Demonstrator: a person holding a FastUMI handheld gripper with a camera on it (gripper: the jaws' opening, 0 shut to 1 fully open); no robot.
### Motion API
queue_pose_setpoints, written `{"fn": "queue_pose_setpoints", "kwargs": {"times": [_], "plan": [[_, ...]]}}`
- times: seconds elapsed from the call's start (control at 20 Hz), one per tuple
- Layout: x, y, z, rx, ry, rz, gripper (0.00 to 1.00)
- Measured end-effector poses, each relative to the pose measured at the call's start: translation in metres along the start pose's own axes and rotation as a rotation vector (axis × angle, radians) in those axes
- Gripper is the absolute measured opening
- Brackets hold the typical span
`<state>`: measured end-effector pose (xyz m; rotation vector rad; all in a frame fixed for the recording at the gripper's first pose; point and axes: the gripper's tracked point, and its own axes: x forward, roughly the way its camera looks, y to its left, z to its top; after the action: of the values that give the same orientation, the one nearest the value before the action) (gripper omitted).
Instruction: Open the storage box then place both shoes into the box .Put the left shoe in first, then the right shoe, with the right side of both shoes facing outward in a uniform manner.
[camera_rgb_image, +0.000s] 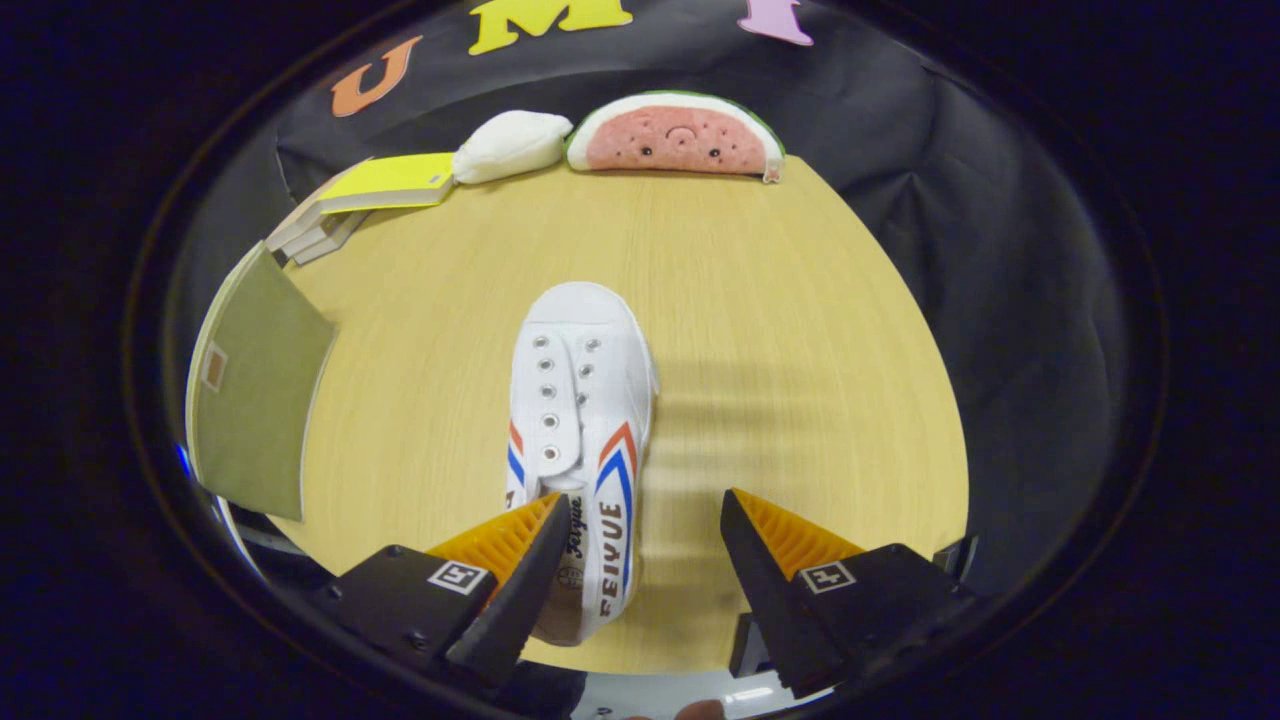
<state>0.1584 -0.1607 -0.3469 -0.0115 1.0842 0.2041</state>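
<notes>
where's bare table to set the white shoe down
Free: the light wooden table right of the white canvas shoe, and the strip between its toe and the watermelon-slice plush. Crowded: olive-green flat box, yellow-topped books and white pouch. The open gripper straddles the shoe's heel.

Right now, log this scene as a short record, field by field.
surface: wooden table
shoe: white sneaker, toe pointing away, heel end between the fingers
gripper: gripper open, one finger overlapping the shoe's heel, the other apart from it over bare table
far edge: watermelon plush, white pouch, yellow-topped book stack
beside the shoe: olive-green flat board, tilted at the table's edge
grasp: not yet made
</notes>
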Motion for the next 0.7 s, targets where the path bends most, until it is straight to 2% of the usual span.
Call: {"fn": "queue_pose_setpoints", "kwargs": {"times": [0.25, 0.35, 0.5, 0.7], "plan": [[0.011, 0.011, -0.006, 0.008, 0.062, 0.08, 0.84], [0.013, 0.02, -0.008, 0.035, 0.078, 0.118, 0.65], [0.01, 0.019, -0.007, 0.05, 0.086, 0.112, 0.37], [0.008, 0.016, -0.005, 0.076, 0.095, 0.1, 0.15]]}}
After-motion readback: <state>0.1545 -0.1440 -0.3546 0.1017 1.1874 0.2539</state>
